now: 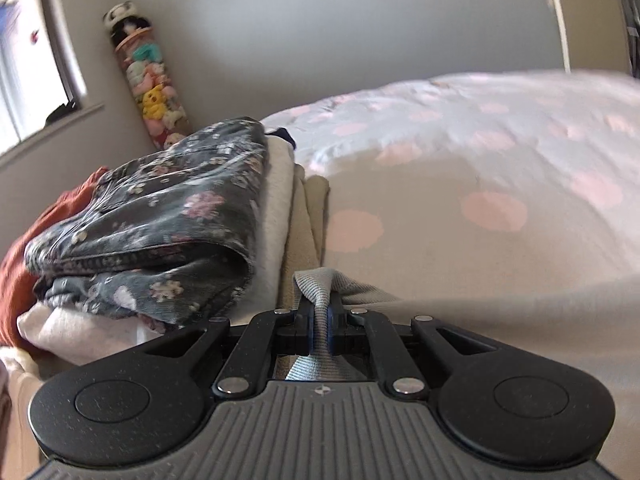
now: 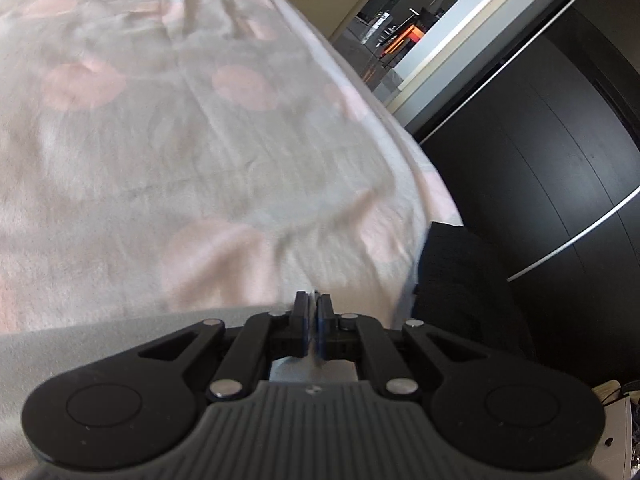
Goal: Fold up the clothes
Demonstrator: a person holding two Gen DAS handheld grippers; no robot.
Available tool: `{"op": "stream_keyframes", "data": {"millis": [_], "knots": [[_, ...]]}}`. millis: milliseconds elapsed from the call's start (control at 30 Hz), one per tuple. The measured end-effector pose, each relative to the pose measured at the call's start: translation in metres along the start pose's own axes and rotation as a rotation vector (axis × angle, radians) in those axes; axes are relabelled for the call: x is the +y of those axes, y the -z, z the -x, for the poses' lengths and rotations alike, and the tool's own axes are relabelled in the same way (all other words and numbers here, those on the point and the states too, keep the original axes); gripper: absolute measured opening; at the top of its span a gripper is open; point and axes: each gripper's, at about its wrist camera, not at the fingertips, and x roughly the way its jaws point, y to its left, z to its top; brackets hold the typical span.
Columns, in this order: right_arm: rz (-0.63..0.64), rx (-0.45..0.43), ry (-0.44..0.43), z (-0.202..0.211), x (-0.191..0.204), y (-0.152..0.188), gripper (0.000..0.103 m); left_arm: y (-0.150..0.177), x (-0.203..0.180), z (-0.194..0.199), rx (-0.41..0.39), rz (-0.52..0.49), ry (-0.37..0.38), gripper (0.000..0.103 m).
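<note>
My left gripper [image 1: 320, 304] is shut on a bunched edge of a pale grey ribbed garment [image 1: 460, 312], which spreads off to the right over the bed. In the right wrist view my right gripper [image 2: 314, 308] is shut with a thin edge of the same pale garment [image 2: 100, 336] pinched between its pads; the cloth stretches away to the left. To the left of my left gripper sits a stack of folded clothes [image 1: 160, 216], a dark floral piece on top with white and beige layers under it.
A white bedspread with pink spots [image 1: 500, 148] covers the bed [image 2: 160, 120]. A rust-coloured cloth [image 1: 16, 264] lies left of the stack. A tube of plush toys [image 1: 154, 92] leans in the wall corner. A dark wardrobe [image 2: 540, 160] and a black fabric item [image 2: 460, 272] stand beyond the bed's right edge.
</note>
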Motion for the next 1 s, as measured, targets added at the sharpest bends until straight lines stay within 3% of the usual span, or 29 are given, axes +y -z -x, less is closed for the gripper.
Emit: {"op": "stream_keyframes", "data": {"millis": [233, 600, 767, 833, 900, 1000], "knots": [[-0.041, -0.047, 0.036, 0.037, -0.029, -0.003, 0.004, -0.009, 0.024, 0.033, -0.082, 0.120, 0.002, 0.004], [-0.033, -0.095, 0.049, 0.035, -0.015, -0.014, 0.004, -0.012, 0.012, 0.020, -0.123, 0.081, -0.026, 0.004], [-0.039, -0.053, 0.006, 0.014, 0.001, -0.015, 0.005, -0.007, 0.002, 0.003, -0.062, 0.026, -0.011, 0.007], [-0.035, -0.038, -0.003, 0.010, 0.003, -0.014, 0.008, -0.006, 0.002, -0.001, -0.040, 0.027, -0.003, 0.014], [-0.043, -0.041, -0.011, 0.013, 0.000, -0.012, 0.023, -0.005, 0.002, 0.000, -0.039, 0.033, -0.007, 0.018], [-0.070, -0.066, -0.024, 0.024, -0.006, -0.007, 0.027, -0.005, 0.006, 0.004, -0.036, 0.050, 0.007, 0.021]]}}
